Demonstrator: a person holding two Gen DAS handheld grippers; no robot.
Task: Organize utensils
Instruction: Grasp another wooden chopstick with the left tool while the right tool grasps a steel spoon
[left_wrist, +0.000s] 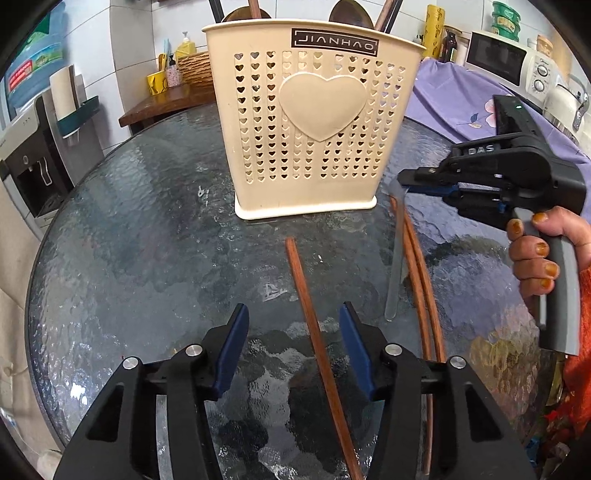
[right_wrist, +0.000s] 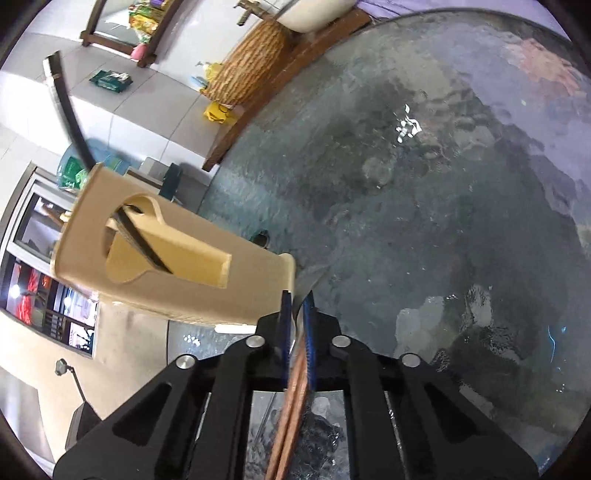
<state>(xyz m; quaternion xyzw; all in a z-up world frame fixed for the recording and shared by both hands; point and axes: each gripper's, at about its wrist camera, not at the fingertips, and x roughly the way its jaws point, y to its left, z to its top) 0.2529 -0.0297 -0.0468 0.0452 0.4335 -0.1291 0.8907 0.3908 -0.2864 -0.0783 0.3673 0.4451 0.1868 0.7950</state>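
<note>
A beige utensil holder (left_wrist: 314, 122) with heart-shaped holes stands on the round glass table (left_wrist: 147, 240); wooden spoons and chopsticks stick out of its top. My left gripper (left_wrist: 293, 306) is open just above the table. A single brown chopstick (left_wrist: 306, 295) lies between its blue pads, nearer the right one and touching neither. A hand holds my right gripper (left_wrist: 404, 181) beside the holder's right base, shut on a pair of brown chopsticks (left_wrist: 419, 280). In the right wrist view that pair (right_wrist: 297, 373) is pinched between the pads of the right gripper (right_wrist: 297, 302), next to the holder (right_wrist: 166, 266).
A pale grey strip (left_wrist: 395, 266) lies beside the held pair; I cannot tell what it is. A purple cloth (left_wrist: 461, 99) and a microwave (left_wrist: 498, 55) are at the far right. A wooden shelf with a yellow mug (left_wrist: 157, 83) and wicker basket (left_wrist: 192, 68) is behind; a water dispenser (left_wrist: 29, 166) stands left.
</note>
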